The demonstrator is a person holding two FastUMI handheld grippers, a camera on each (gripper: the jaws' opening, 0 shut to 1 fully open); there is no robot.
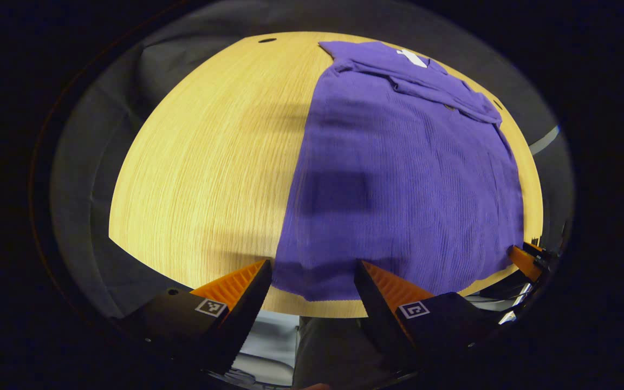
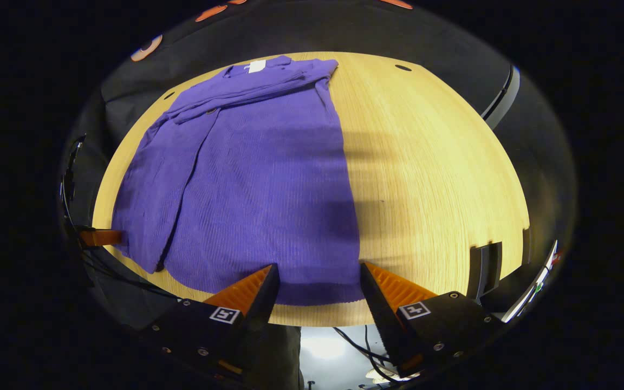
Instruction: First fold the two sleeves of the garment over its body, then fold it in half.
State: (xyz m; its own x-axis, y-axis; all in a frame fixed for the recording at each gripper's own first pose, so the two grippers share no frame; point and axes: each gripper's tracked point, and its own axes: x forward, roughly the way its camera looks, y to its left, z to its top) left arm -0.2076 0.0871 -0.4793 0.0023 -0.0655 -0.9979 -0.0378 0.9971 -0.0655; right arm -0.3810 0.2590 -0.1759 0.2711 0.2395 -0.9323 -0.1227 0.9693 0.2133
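Garment (image 1: 398, 179): purple ribbed knit, lying flat on the wooden table (image 1: 203, 162), hem toward the near table edge, collar at the far end. Looks soft, limp, light, so it will drape and sag when lifted, and the knit could stretch or drag if pulled from a single point. One sleeve (image 2: 155, 189) lies down along the body's side in the right gripper view; another band of fabric (image 2: 247, 89) sits folded across the top below the collar, probably the other sleeve, can't confirm. Best hold judged to be the two hem corners, pinching both layers, for the half fold.

Left gripper (image 1: 312, 281) hovers over the near hem corner, jaws apart, nothing between them. Right gripper (image 2: 317, 284) hovers over the opposite hem corner, jaws also apart, empty.

Hem sits just beside the near table edge, so little margin there; risk of fabric slipping off if tugged backward. Bare wood is wide open on either side of the garment. Cables (image 2: 355, 338) hang below the table front.
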